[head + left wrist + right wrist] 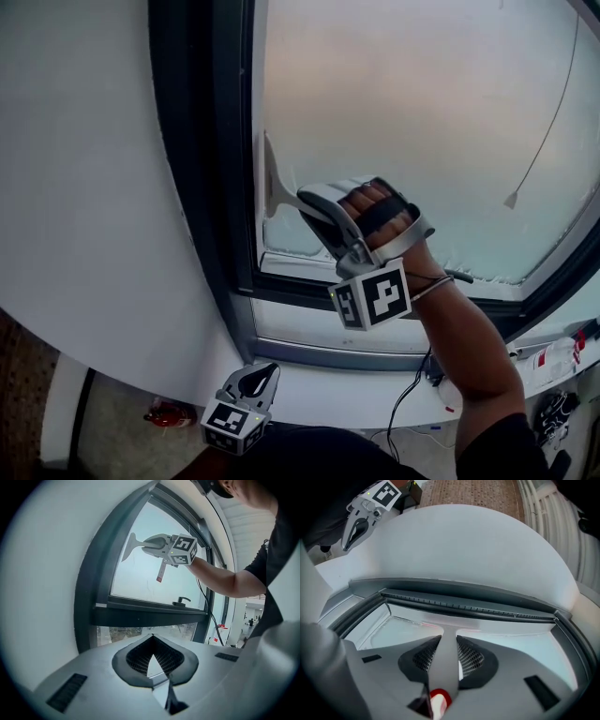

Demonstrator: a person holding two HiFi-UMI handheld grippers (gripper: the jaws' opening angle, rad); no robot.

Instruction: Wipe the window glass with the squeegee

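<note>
The window glass (422, 122) is fogged and sits in a dark frame (202, 150). A grey squeegee (274, 187) stands with its blade upright against the glass, hard by the frame's left side. My right gripper (314, 204) is shut on the squeegee's handle. In the right gripper view the handle (446, 660) runs out between the jaws to the blade at the glass edge, and its red end (439, 700) is at the bottom. My left gripper (261, 373) hangs low below the sill, shut and empty (152, 660). From the left gripper view the squeegee (133, 545) shows high on the pane.
A white wall (84, 187) curves left of the frame. A white sill (375, 392) runs below, with a black cable (408, 398) hanging off it. A blind cord with a pull (511, 200) hangs before the glass at right. A window handle (180, 603) sits on the lower frame.
</note>
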